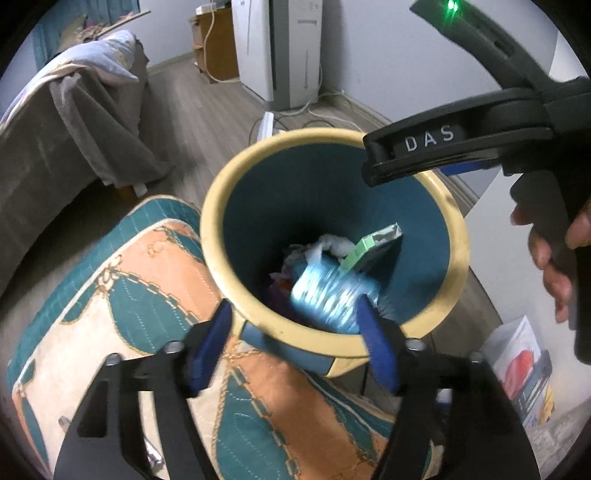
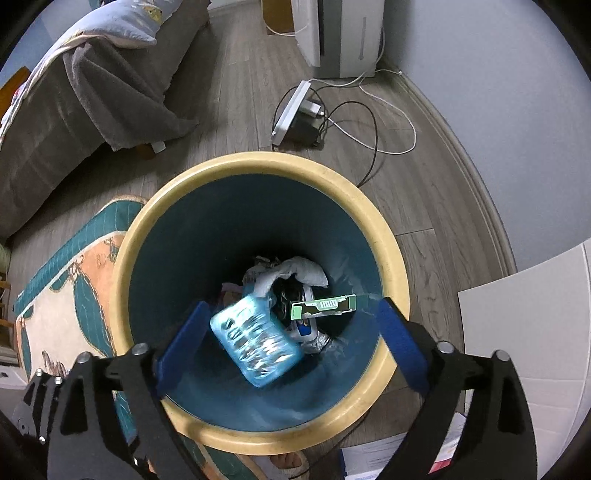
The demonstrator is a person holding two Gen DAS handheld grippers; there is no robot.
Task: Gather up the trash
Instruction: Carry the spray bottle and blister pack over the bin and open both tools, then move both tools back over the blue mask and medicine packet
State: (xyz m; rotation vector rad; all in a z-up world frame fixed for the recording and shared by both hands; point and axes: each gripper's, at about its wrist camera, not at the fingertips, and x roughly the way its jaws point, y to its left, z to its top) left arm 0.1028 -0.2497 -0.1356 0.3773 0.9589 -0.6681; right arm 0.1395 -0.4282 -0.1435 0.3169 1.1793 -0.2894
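Observation:
A teal bin with a cream rim (image 1: 221,192) (image 2: 140,229) stands on the floor. Inside lie a clear blue plastic bottle (image 1: 328,291) (image 2: 255,339), blurred as if moving, a green carton (image 1: 373,247) (image 2: 325,306), crumpled white paper (image 2: 303,271) and other scraps. My left gripper (image 1: 295,325) is open at the bin's near rim, empty. My right gripper (image 2: 291,321) is open over the bin's mouth with the bottle below it, free of the fingers. The right gripper's body (image 1: 480,140) shows in the left wrist view above the bin's far right rim.
A patterned teal and orange rug (image 1: 122,314) (image 2: 55,295) lies left of the bin. A bed with grey blanket (image 1: 74,122) (image 2: 92,92) is at the left. A power strip with cables (image 2: 295,110) and a white appliance (image 2: 340,33) stand beyond. Papers (image 2: 376,458) lie at lower right.

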